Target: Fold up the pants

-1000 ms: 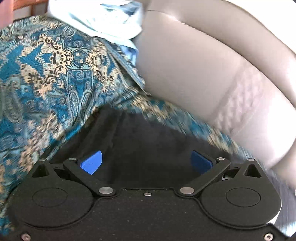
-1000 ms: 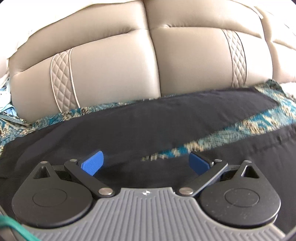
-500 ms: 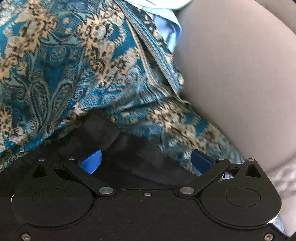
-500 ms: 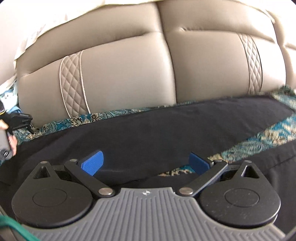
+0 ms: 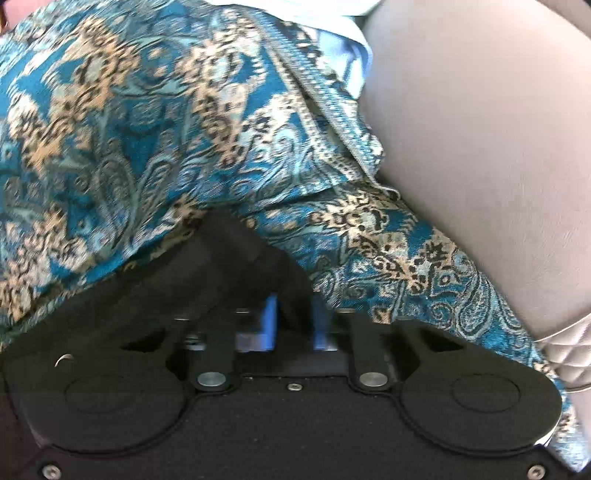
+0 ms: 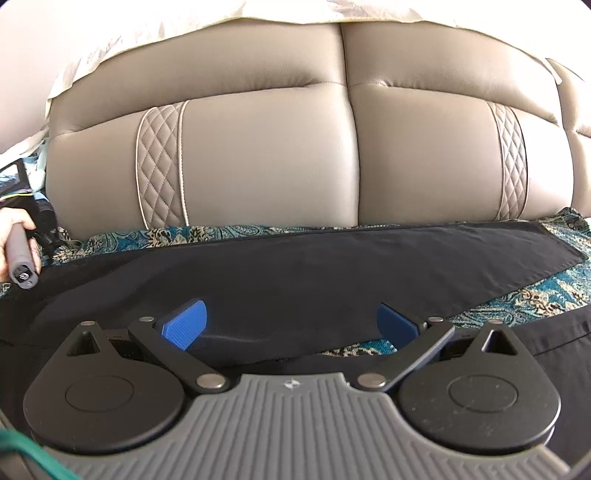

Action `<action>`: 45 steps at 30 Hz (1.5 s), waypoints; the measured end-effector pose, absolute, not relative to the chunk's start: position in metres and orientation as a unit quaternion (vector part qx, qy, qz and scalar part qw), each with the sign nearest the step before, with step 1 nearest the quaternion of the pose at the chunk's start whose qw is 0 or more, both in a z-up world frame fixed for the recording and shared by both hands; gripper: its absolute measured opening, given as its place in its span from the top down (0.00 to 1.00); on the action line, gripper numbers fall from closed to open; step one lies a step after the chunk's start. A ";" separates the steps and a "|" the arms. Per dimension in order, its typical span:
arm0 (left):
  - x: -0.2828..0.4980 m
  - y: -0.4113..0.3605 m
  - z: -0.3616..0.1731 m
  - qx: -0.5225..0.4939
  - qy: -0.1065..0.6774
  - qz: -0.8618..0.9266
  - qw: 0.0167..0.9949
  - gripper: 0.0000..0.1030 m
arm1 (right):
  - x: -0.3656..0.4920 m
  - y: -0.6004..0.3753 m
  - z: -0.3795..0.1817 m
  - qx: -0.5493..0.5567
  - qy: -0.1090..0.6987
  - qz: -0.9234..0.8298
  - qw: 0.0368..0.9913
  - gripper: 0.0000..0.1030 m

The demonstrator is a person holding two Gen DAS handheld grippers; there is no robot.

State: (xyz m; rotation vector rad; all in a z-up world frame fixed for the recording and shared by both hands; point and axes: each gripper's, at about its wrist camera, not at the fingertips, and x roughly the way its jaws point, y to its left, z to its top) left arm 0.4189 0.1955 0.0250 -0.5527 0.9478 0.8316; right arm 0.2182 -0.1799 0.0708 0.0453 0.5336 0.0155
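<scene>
Lower centre, left wrist view: left gripper (image 5: 293,325), wide apart a second ago, its blue fingers (image 5: 269,320) now closing on a fold of the black pants (image 5: 236,258); patterned teal throw (image 5: 147,129) slightly blurred. Right wrist view: right gripper (image 6: 291,326) fingers spread as before, pants across the frame's middle, ends cut off.

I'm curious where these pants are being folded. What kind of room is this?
Probably a living room at home. Black pants lie on a blue paisley throw spread over a beige leather sofa with quilted stitching, and other laundry is piled beside it.
</scene>
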 end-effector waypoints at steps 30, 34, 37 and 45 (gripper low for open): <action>0.212 0.210 0.054 -0.283 0.303 0.141 0.899 0.96 | 0.244 -0.165 0.038 0.294 0.348 0.117 0.883 0.03; 0.210 0.214 0.056 -0.302 0.303 0.132 0.894 0.96 | 0.266 -0.131 0.034 0.356 0.384 0.142 0.840 0.20; 0.208 0.217 0.058 -0.320 0.303 0.127 0.889 0.96 | 0.276 -0.090 0.034 0.343 0.410 0.153 0.831 0.38; 0.202 0.226 0.070 -0.351 0.287 0.110 0.884 0.96 | 0.261 -0.053 0.055 0.325 0.391 0.087 0.857 0.40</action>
